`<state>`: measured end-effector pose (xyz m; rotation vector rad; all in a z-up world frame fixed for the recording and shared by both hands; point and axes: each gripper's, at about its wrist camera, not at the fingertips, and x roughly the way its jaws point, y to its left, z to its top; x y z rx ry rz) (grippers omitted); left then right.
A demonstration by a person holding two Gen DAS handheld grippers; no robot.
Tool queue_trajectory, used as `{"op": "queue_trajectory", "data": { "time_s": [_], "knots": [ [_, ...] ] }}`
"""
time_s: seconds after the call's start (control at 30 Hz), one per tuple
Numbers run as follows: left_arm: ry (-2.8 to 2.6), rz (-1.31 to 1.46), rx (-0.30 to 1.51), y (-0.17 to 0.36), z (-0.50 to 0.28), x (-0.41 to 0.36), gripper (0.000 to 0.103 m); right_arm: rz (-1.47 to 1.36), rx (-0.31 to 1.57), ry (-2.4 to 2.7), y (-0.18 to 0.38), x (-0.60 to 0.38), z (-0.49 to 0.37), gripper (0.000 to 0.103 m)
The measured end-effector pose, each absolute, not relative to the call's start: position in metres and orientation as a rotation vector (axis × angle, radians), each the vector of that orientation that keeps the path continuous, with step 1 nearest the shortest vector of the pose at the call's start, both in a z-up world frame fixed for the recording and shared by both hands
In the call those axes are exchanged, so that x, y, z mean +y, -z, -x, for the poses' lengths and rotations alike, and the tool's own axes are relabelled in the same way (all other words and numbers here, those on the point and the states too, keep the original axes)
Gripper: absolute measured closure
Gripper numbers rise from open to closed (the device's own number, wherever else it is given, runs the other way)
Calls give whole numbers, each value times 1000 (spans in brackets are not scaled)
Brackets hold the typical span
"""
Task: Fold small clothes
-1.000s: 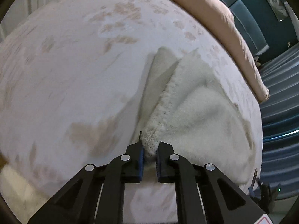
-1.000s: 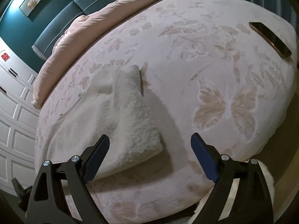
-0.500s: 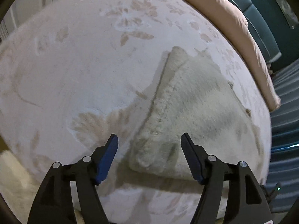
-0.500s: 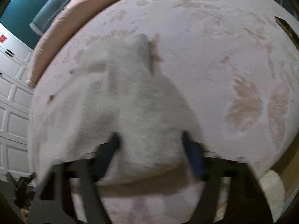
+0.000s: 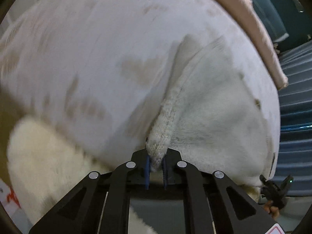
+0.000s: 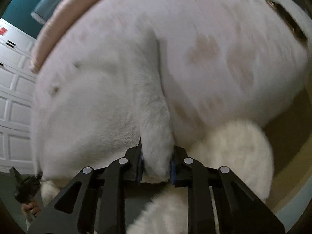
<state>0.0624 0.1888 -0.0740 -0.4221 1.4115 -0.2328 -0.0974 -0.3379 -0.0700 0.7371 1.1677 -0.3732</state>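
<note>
A small fluffy white garment lies folded on the bed, near its front edge. My left gripper is shut on the garment's knitted ribbed edge at its near left corner. In the right wrist view the same garment fills the left half, and my right gripper is shut on its near right corner, a thick fold of fleece. The other gripper shows small at the frame edge in each view.
The bed cover is pale with faint beige butterfly prints. A pink duvet runs along the far side. A dark phone lies on the bed at far right. A white fluffy rug lies on the floor below. White cupboard doors stand left.
Half a second ago both grippers were open over the garment's near edge. Both have now closed on its near corners and pulled back toward the bed's front edge.
</note>
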Motion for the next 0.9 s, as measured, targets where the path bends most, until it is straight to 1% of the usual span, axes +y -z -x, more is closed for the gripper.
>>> {"op": "queue_trajectory", "data": {
  "time_s": [0.03,0.07,0.13,0.2,0.23,0.27,0.3,0.33,0.37,0.47,0.63,0.67,0.7,0.73,0.77,0.8,0.83,0.9],
  "knots": [
    [225,404,1410,79,-55,185,92,-728,1178,382,76,-334,101,78],
    [218,400,1391,77,-52,181,92,-722,1174,395,75,-332,103,72],
    [220,385,1346,60,-54,176,89,-701,1147,423,60,-334,103,69],
    [243,374,1302,39,-57,174,89,-646,1111,457,41,-336,104,57],
    [254,363,1264,24,-62,172,84,-591,1067,490,24,-340,103,51],
    [260,356,1229,12,-66,170,78,-569,1032,500,13,-343,102,41],
    [263,354,1190,2,-71,170,62,-560,1004,497,4,-349,97,37],
    [261,356,1144,-8,-82,167,49,-548,969,481,-5,-352,89,37],
    [264,362,1117,-13,-92,164,44,-538,953,472,-10,-355,80,37],
    [267,353,1103,-10,-131,148,32,-514,929,430,-8,-363,44,37],
    [260,348,1191,33,-184,111,32,-483,976,417,28,-359,-21,36],
    [246,340,1208,43,-190,106,32,-480,989,411,34,-357,-28,37],
    [242,340,1214,48,-192,105,34,-470,1012,412,42,-355,-37,42],
    [276,356,1218,55,-194,102,41,-463,1026,414,48,-353,-41,50],
    [295,360,1226,59,-195,100,76,-463,1042,399,53,-350,-45,78],
    [314,360,1245,62,-197,98,98,-473,1054,375,52,-349,-49,96],
    [328,367,1255,61,-198,97,98,-482,1031,366,45,-347,-47,96],
    [345,389,1160,36,-194,105,98,-525,889,312,10,-349,-35,97]
  ]
}}
